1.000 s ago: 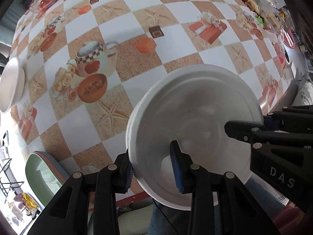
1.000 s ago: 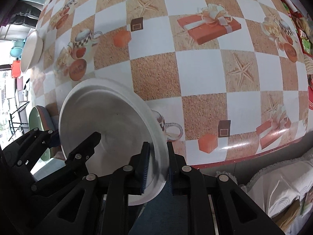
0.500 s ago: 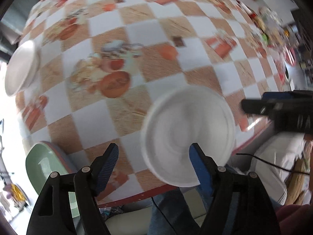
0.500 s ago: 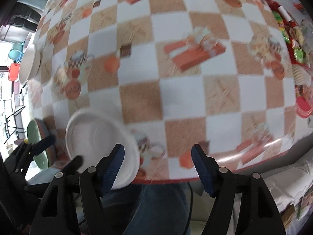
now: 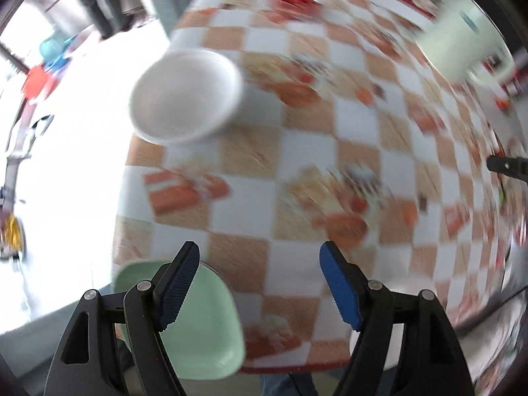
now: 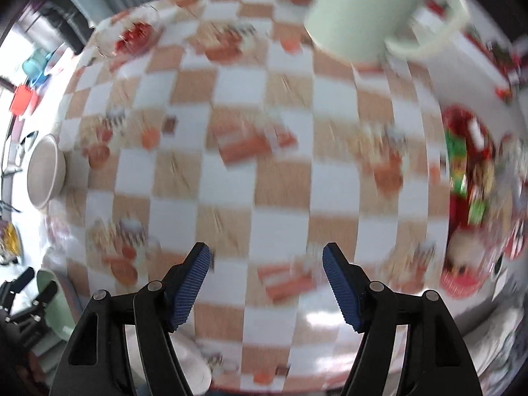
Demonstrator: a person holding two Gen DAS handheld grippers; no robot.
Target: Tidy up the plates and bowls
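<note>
A white bowl [image 5: 184,94] sits on the checkered table near its far left edge; it also shows in the right wrist view [image 6: 44,175] at the left edge. My left gripper [image 5: 259,262] is open and empty, above the near table edge. My right gripper [image 6: 265,264] is open and empty over the middle of the table. A white plate's rim [image 6: 198,374] peeks out by the near edge under the right gripper. Both views are motion blurred.
A pale green mug [image 6: 366,16] stands at the back right, also in the left wrist view [image 5: 462,46]. A green chair seat [image 5: 201,323] is beside the near left corner. Red and green packages [image 6: 468,178] crowd the right side.
Both grippers let go of the white plate, opened and lifted away. Both views swung up and across the table; the left one now faces the white bowl.
</note>
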